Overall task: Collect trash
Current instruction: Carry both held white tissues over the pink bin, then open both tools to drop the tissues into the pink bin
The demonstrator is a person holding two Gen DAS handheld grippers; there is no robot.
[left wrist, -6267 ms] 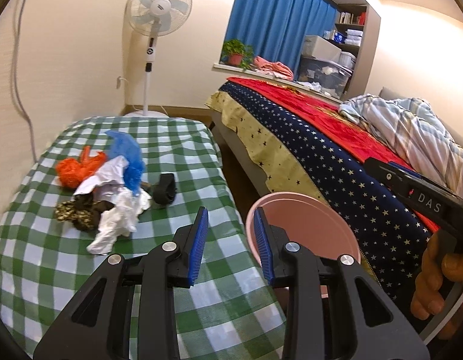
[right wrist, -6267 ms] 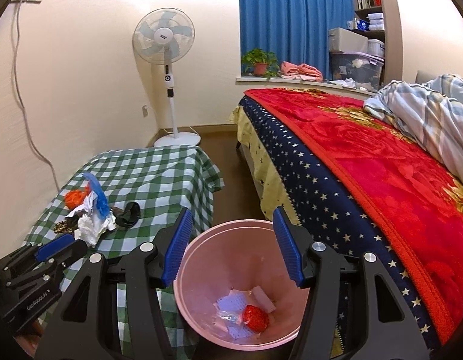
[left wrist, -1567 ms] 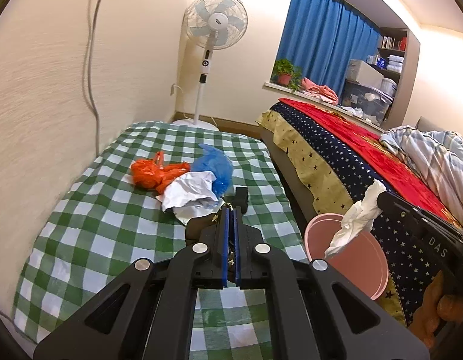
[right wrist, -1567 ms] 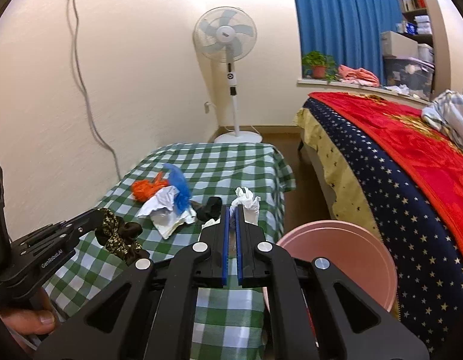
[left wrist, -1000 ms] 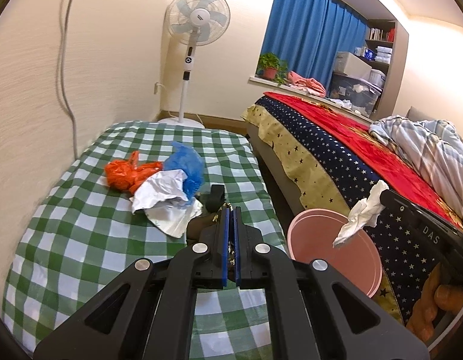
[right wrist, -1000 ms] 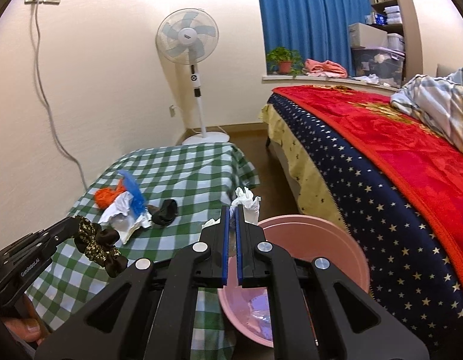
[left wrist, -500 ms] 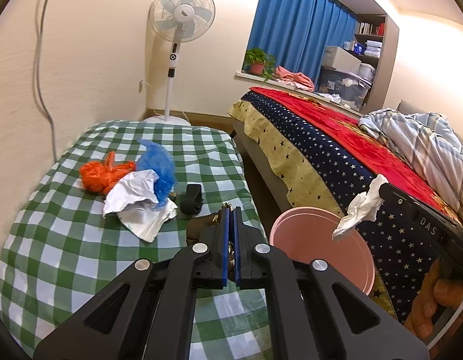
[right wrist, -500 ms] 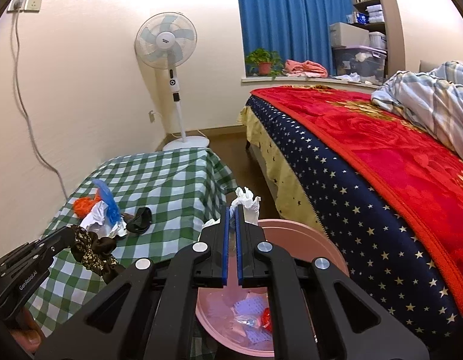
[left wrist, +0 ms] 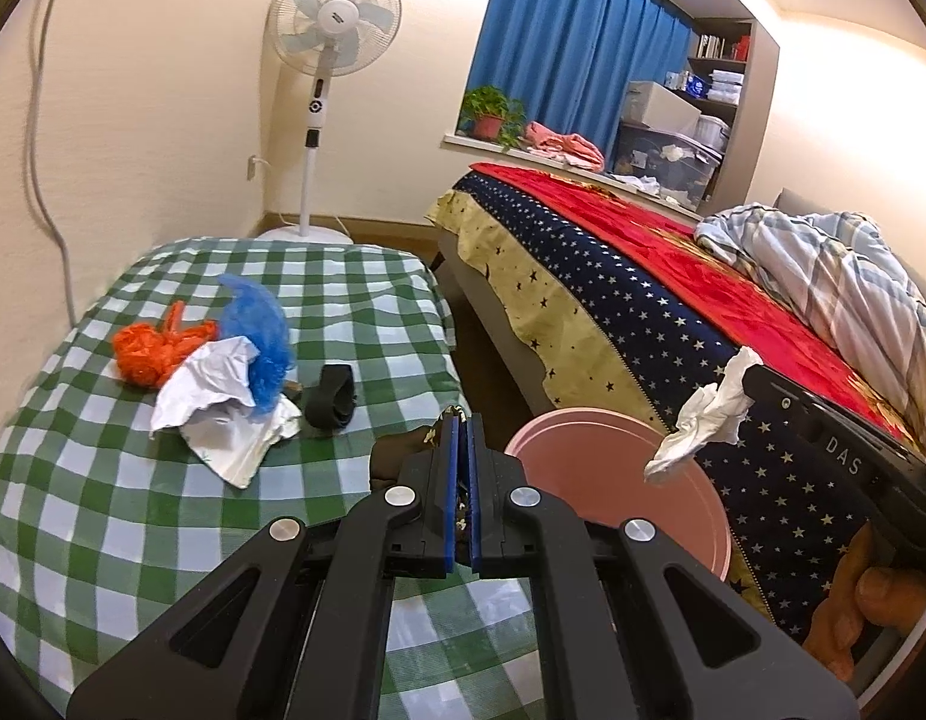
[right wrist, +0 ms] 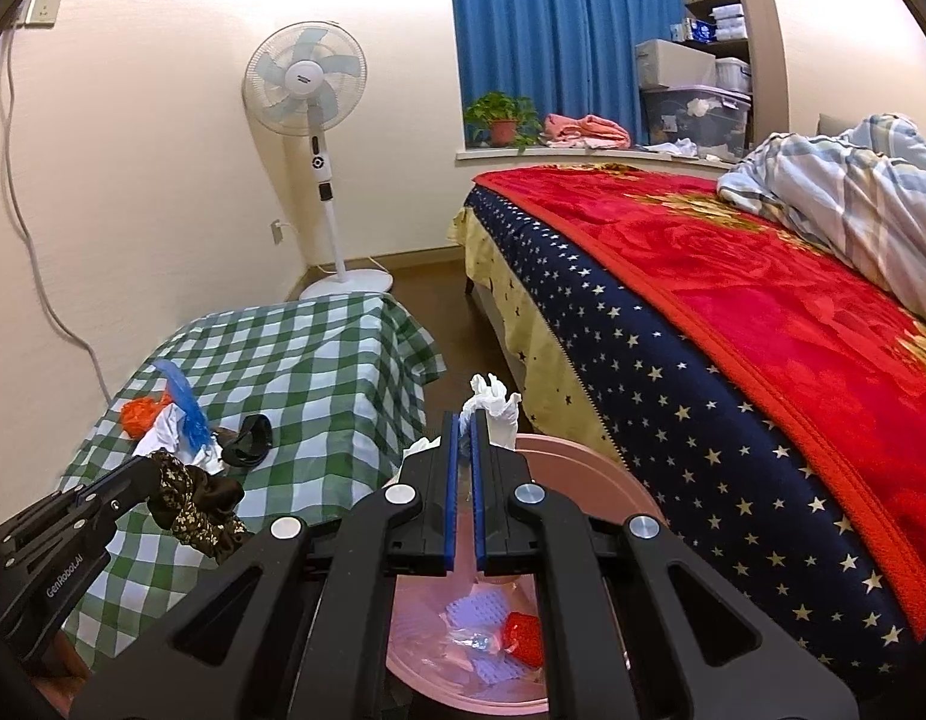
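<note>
My left gripper [left wrist: 461, 420] is shut on a dark floral fabric scrap [right wrist: 193, 510], which hangs from its tip over the table's near right edge. My right gripper [right wrist: 463, 417] is shut on a crumpled white tissue [left wrist: 703, 426] and holds it above the pink bin [left wrist: 583, 438]. The bin stands on the floor between the table and the bed, with wrappers and a red piece [right wrist: 523, 630] inside. On the green checked table [left wrist: 73, 510] lie an orange bag [left wrist: 157, 348], a blue bag [left wrist: 259, 330], white crumpled paper [left wrist: 217, 396] and a black band [left wrist: 331, 402].
A bed [right wrist: 733, 312] with a red and starred blue blanket runs along the right, close to the bin. A standing fan [left wrist: 331, 36] is behind the table, and a cable [left wrist: 43, 150] hangs down the left wall. A person's hand [left wrist: 871, 600] grips the right tool.
Both grippers have drifted right toward the bin, each still shut on its load. In the right wrist view the bin's inside has come under the fingers.
</note>
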